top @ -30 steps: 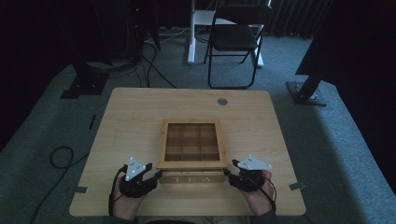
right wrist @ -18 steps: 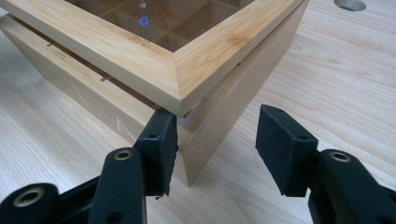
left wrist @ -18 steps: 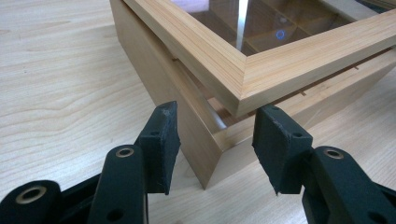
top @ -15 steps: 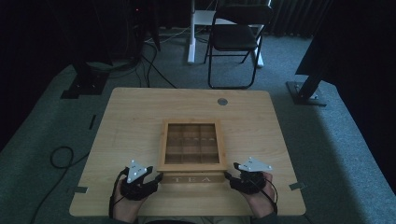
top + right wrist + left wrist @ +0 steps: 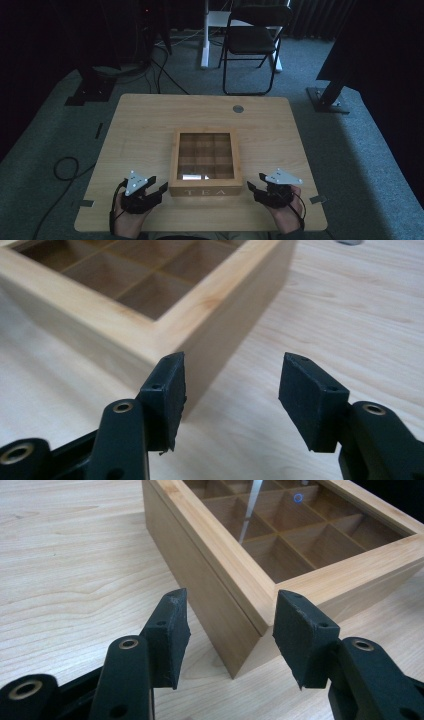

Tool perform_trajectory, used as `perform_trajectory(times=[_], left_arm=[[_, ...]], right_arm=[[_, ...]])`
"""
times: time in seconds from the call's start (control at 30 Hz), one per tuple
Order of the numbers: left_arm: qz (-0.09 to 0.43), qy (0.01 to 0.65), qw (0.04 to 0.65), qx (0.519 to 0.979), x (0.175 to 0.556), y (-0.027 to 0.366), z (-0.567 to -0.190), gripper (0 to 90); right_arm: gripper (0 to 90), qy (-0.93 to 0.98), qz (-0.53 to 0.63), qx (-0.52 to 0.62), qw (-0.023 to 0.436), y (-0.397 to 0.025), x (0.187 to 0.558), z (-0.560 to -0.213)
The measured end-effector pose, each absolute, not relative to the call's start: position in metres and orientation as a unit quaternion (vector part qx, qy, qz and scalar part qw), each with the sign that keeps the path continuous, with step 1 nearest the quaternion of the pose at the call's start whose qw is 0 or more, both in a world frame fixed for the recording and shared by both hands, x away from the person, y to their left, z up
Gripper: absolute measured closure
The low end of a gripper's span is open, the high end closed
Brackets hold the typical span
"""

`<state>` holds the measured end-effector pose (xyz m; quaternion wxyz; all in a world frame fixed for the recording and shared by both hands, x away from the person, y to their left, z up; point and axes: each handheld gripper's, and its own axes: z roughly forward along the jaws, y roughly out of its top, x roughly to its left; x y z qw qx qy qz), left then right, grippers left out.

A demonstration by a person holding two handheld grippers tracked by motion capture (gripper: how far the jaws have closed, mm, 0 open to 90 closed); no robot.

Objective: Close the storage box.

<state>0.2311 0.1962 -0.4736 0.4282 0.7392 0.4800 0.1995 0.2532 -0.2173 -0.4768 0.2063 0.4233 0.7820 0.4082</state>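
Box: wooden tea box point(image 5: 205, 162), pale bamboo-like grain, square in plan, set near the middle of the bench toward the person's edge; lid closed, clear pane framed in wood, front wall lettered "TEA".
Box interior: thin wooden dividers form a grid of square compartments, seen through the pane.
Bench point(image 5: 150, 125): light wood-grain top, rectangular with rounded corners, smooth matt surface.
Left tool point(image 5: 156, 188): black, blocky jaws with flat pads, grey three-cornered plate on top; released, jaws spread, grasping nothing; just beside the box's front left corner.
Right tool point(image 5: 256, 184): same build; released, jaws spread, grasping nothing; just beside the box's front right corner.
Hands: one under each tool at the bench's near edge.
High view: shows the whole box outline, both tools flanking it, a grey round disc point(image 5: 238, 108) in the bench top near the far edge, a dark folding chair point(image 5: 252, 40) on grey carpet beyond.
Left gripper view: shows the box's sharp vertical corner edge point(image 5: 235, 645) between the two pads, the lid seam along the side wall, reflections on the pane.
Right gripper view: shows the box corner point(image 5: 180, 330) above the left pad, its shadow on the bench; right pad over bare bench.
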Motion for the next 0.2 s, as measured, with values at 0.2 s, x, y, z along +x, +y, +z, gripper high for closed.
perform_trajectory(times=[0.2], left_arm=[[0.201,0.487,0.427,0.735,0.235,0.198,-0.476,48.4]], right_arm=[[40.5,0.772,0.389,0.45,0.223,-0.234,0.28,-0.48]])
